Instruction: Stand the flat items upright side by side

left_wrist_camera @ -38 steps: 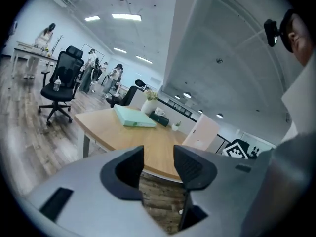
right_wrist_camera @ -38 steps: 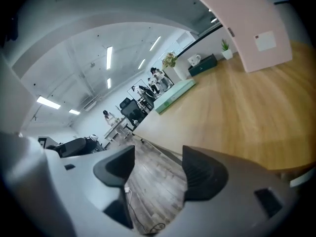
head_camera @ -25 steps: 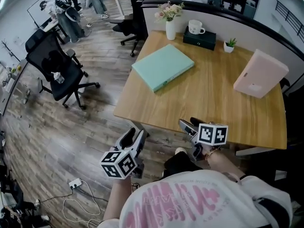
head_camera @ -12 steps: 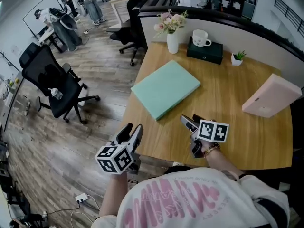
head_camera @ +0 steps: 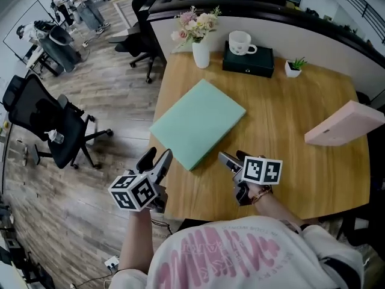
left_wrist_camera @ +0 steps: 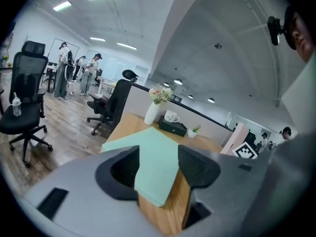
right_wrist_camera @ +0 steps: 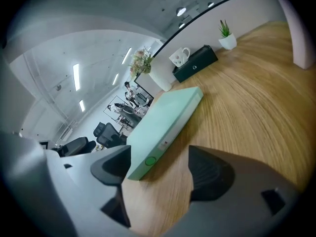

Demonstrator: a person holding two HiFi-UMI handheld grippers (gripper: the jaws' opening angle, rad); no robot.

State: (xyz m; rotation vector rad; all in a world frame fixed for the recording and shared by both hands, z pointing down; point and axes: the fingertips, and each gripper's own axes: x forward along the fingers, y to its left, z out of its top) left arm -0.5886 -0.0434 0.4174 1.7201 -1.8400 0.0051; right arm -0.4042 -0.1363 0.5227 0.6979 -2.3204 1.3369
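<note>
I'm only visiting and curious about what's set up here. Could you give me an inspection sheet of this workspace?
Surface: wooden table, no spills seen.
Job's things: green folder lying flat; pink folder at the right edge, pose unclear.
Clutter: flower vase, mug on a dark box, small plant.
Grippers: left gripper and right gripper both opening, nothing between the jaws.
Cables: power strip on the floor.
Surroundings: office chairs, people far off.
</note>
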